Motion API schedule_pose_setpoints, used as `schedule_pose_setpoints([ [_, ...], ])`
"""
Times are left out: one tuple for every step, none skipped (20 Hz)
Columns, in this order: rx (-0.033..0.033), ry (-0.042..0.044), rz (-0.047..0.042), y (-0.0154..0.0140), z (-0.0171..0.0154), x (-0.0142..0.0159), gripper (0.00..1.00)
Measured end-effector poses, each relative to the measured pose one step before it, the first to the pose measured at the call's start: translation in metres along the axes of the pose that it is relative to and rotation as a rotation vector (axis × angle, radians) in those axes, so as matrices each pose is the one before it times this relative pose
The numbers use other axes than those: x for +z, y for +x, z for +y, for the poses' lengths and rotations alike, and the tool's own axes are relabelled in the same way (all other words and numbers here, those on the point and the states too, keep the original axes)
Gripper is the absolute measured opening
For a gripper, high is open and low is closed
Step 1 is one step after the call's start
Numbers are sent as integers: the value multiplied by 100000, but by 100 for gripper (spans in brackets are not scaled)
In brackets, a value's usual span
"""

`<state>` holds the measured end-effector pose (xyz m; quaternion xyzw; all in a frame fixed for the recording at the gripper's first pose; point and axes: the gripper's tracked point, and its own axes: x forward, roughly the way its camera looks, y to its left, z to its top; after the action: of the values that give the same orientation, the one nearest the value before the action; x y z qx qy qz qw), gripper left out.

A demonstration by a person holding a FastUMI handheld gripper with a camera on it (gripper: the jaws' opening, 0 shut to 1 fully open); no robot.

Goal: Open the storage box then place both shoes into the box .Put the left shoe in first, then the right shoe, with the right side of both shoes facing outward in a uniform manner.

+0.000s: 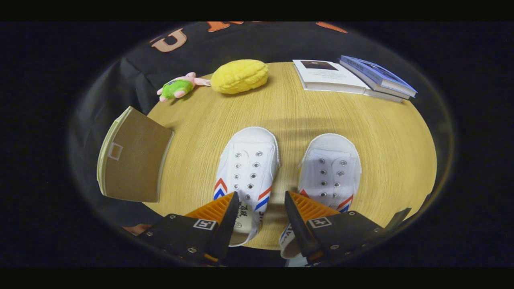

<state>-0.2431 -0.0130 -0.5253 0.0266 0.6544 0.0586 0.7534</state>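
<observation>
Two white canvas shoes with red and blue stripes lie side by side on the round wooden table [289,104], toes pointing away from me. The left shoe [249,164] lies just ahead of my left finger, its heel under that finger. The right shoe [331,170] lies ahead of my right finger, its heel partly hidden by it. My gripper [261,202] hovers above the heels, open, with only bare table and the left shoe's inner edge between the fingers. The brown cardboard storage box [132,160] sits at the table's left edge, its lid closed.
At the far side of the table lie a yellow plush [239,76] and a small green and pink plush toy [178,87]. Two books [353,78] are stacked at the far right. Bare wood stretches between the shoes and these things.
</observation>
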Motion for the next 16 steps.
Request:
schedule_pose_setpoints([
  [-667, -528, 79, 492, -41, -61, 64],
  [468, 151, 1378, 481, 148, -94, 62],
  [1994, 2020, 993, 449, 501, -254, 55],
  [575, 2187, 448, 95, -133, 8, 44],
  [1484, 2074, 1112, -65, 4, -73, 42],
  [1715, 3323, 510, 60, 66, -15, 39],
  [933, 4395, 331, 27, -133, -17, 37],
  [-933, 4867, -24, 105, -619, 31, 28],
  [2250, 4355, -833, -11, 318, 179, 18],
  [1386, 1726, -743, -140, 29, 124, 13],
  [1200, 1651, -614, -41, 111, -218, 11],
  [1368, 1928, -368, -171, 214, 18, 9],
  [2639, 2004, -590, -233, 621, 238, 9],
  [2514, 1736, -1228, -360, 878, 433, 9],
  [2466, 1055, -1146, -340, 777, 409, 9],
  [2989, 986, -1475, -445, 971, 563, 9],
])
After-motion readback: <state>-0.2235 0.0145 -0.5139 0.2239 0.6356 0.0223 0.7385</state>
